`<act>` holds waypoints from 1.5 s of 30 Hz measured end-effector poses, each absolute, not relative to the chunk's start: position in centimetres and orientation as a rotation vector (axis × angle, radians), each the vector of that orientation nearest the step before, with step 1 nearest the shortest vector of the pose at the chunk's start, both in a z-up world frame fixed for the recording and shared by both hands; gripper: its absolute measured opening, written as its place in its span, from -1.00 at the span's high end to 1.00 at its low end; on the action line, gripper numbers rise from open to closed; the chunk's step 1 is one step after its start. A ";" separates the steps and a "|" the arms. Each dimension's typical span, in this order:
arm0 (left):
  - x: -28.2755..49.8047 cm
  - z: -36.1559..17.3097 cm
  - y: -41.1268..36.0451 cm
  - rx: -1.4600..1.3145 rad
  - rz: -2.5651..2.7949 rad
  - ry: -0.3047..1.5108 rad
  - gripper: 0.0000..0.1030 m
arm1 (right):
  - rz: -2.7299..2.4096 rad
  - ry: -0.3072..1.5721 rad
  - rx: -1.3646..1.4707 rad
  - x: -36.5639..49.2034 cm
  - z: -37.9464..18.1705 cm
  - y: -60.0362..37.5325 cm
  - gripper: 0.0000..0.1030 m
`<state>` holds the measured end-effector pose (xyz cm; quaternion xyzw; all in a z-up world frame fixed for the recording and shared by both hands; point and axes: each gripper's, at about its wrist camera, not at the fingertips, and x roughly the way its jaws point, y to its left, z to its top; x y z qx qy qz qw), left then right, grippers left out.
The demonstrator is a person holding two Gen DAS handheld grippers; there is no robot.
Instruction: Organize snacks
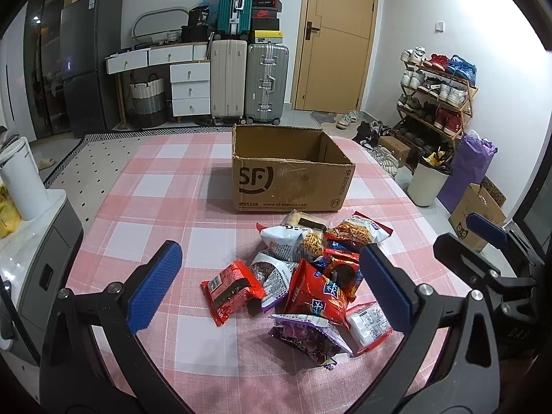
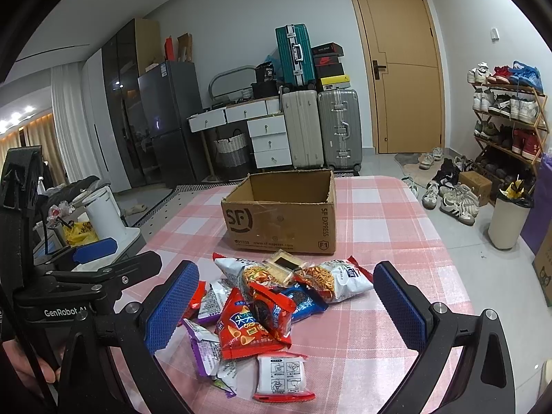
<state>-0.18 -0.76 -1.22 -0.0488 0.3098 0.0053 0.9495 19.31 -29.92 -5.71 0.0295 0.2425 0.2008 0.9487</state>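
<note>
Both my tongs spread wide over the snack heap, holding nothing.

My left gripper (image 1: pixel 272 284) and right gripper (image 2: pixel 288 305) hover above the pile of snack packets (image 1: pixel 307 276), which lies mid-table on the pink checked tablecloth (image 1: pixel 165 186), just before the open cardboard box (image 1: pixel 293 179). Bare cloth lies left of the pile, up to the table's edge.

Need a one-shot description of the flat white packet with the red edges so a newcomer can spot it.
Start at the open cardboard box on the pink checked tablecloth. The snack pile lies in front of it; go to the pile's edge farthest from the box. The white packet lies there: flat, squarish, red-edged, printed with small line drawings, unlike the puffy bags around it.
</note>
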 end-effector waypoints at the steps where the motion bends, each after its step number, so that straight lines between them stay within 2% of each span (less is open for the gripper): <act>1: -0.2 -1.3 -0.8 -0.102 0.004 0.631 -0.99 | 0.410 0.494 0.059 19.3 -5.7 -29.9 -0.99; 25: -0.8 -1.9 -1.2 -0.102 -0.003 0.645 -0.99 | 0.391 0.505 0.045 18.7 -6.2 -30.2 -0.99; 45: 0.5 -3.8 0.8 -0.141 -0.012 0.689 -0.99 | 0.405 0.671 0.031 19.5 -13.1 -30.7 -0.99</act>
